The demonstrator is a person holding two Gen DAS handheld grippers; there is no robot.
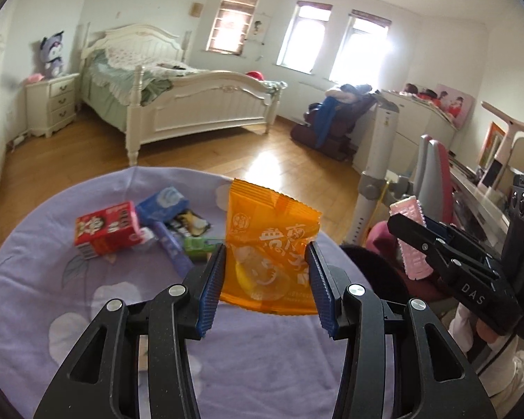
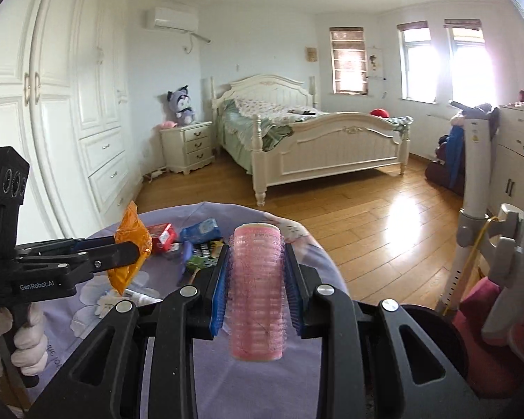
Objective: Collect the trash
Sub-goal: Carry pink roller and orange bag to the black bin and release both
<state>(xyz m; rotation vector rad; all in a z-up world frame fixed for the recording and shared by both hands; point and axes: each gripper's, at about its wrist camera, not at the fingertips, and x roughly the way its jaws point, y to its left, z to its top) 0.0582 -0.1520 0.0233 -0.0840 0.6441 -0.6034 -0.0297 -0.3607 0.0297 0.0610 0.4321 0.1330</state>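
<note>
The left gripper [image 1: 267, 272] is clamped on an orange snack wrapper [image 1: 267, 244], the right gripper [image 2: 255, 279] on a pink hair roller [image 2: 256, 289], both above the lilac-covered table [image 1: 87, 300].

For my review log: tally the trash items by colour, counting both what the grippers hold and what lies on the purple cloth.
Orange: 1, snack wrapper in the left gripper
Pink: 1, hair roller in the right gripper
Red: 1, small carton
Blue: 1, packet
Green: 1, wrapper
Purple: 1, stick-shaped wrapper
Black and white: 1, wrapper
Total: 7
</note>
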